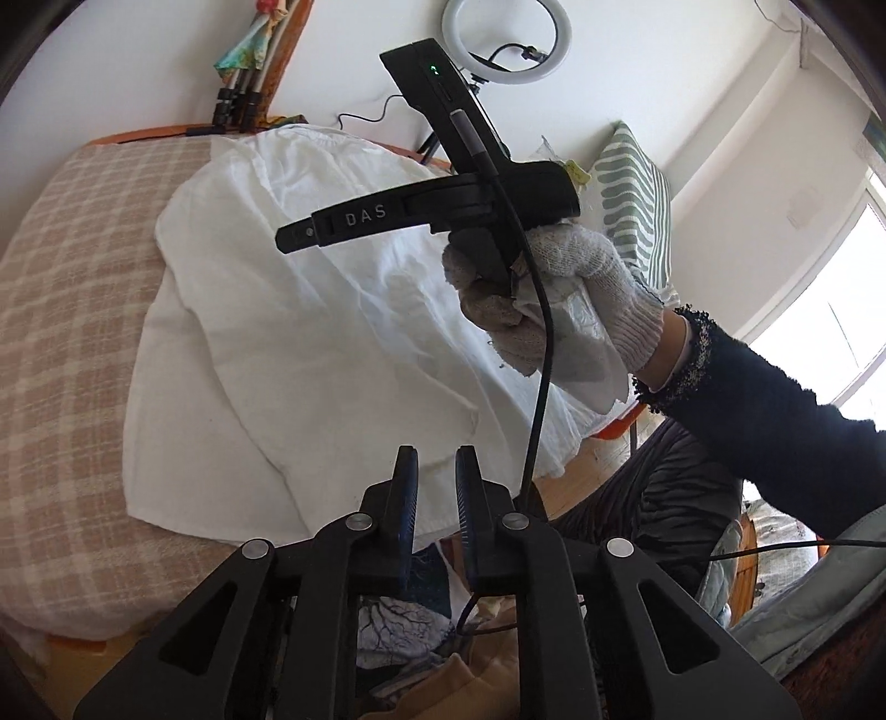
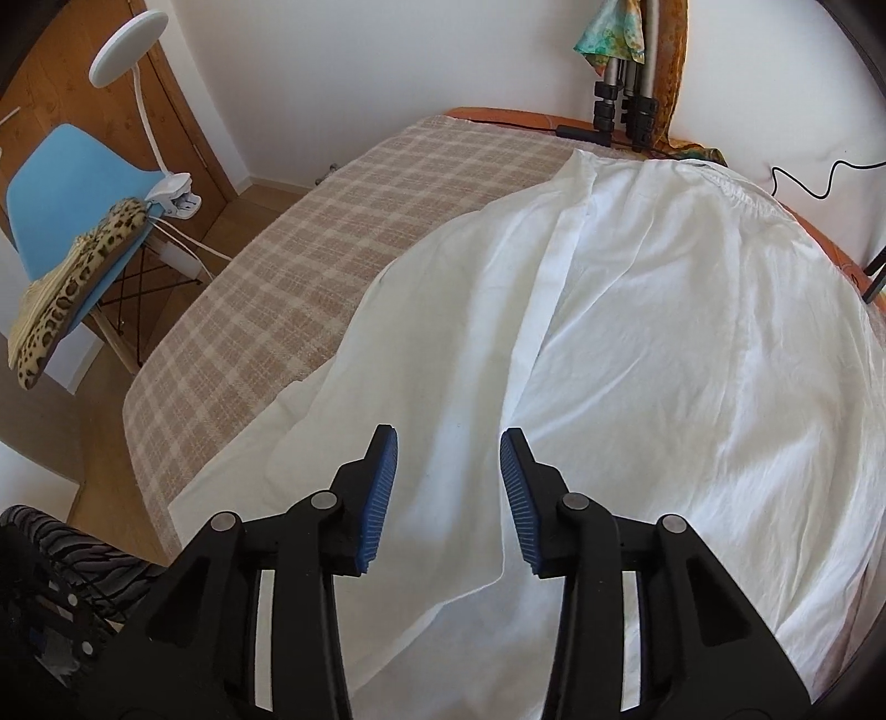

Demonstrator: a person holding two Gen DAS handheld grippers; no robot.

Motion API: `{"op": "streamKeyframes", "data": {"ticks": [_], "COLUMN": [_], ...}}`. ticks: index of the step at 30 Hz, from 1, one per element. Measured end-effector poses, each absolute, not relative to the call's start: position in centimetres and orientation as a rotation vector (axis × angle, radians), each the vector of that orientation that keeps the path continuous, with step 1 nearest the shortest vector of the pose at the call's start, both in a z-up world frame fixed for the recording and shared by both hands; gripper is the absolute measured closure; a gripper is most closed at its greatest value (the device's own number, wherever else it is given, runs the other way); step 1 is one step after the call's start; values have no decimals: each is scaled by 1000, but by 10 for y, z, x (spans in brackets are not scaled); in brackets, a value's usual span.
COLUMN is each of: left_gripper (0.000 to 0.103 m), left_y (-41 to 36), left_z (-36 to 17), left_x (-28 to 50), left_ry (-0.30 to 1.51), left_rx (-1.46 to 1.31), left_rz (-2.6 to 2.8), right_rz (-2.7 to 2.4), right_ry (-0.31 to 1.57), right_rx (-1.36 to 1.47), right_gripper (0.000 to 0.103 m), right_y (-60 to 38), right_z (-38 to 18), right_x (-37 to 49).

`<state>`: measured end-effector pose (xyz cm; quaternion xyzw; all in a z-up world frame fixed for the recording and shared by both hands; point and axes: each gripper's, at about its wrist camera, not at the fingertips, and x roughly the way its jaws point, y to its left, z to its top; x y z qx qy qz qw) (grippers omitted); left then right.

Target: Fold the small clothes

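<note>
A large white garment (image 1: 310,343) lies spread on the checked beige cover (image 1: 61,310) of the table. My left gripper (image 1: 436,471) hovers over the garment's near edge with its jaws narrowly apart and nothing between them. The right gripper's black body (image 1: 437,205) shows in the left wrist view, held by a gloved hand (image 1: 559,288) above the garment's right part. In the right wrist view, the right gripper (image 2: 448,459) is open and empty above a long fold in the white garment (image 2: 637,332).
A blue chair (image 2: 61,183) with a leopard-print item and a clip lamp stands left of the table. Tripod legs (image 2: 626,105) and a ring light (image 1: 498,39) are at the back wall. A striped cushion (image 1: 631,194) and a heap of clothes (image 1: 410,620) lie near.
</note>
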<state>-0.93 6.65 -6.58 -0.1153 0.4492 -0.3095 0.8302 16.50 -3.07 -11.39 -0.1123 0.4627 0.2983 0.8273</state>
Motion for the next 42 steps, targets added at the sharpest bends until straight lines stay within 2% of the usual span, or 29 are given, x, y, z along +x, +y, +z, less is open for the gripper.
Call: {"op": "streamKeyframes", "data": {"ticks": [1,5,9,12,14,15,16,17,21,25,31,36,38,39,40,42], "left_gripper": [87,86,81,80,80,81,97,103,102,102,102,86,65,45,41,41], "left_y": [74,101,98,89,85,84,83,83,94,110,133,133,137,140,142,146], "left_z": [-68,-84,-114,-127,-128,-128,-129,-130,-130,-111,-112,-106,-103,-104,-107,-117], "left_x": [-6,18,49,65,69,71,72,74,71,60,61,50,43,42,41,42], "left_ry": [954,1002,1110,1145,1114,1098,1096,1095,1088,1031,1009,994,969,968,968,1003], "left_rx": [-276,-406,-435,-418,-432,-445,-449,-452,-484,-466,-426,-330,-294,-285,-286,-315], "left_rz": [-627,-503,-440,-399,-407,-415,-418,-421,-427,-397,-303,-226,-188,-161,-146,-155], "right_rz": [610,566,601,590,574,582,588,590,595,653,585,638,671,685,699,731], "right_ry": [983,1008,1049,1043,1050,1066,1088,1108,1116,1124,1084,1038,1005,985,961,933], "right_rx": [-232,-172,-124,-189,-224,-222,-213,-200,-161,2,-108,-156,-151,-144,-139,-138], "right_gripper": [46,46,46,46,52,66,85,92,96,98,98,98,95,90,82,69], "right_y": [-34,-52,-57,-49,-43,-41,-39,-38,-37,-49,-43,-37,-35,-34,-31,-22], "right_z": [-115,-115,-119,-125,-132,-136,-140,-144,-144,-133,-131,-123,-115,-111,-107,-104], "right_x": [168,183,186,182,182,183,185,186,185,185,177,165,159,157,154,150]}}
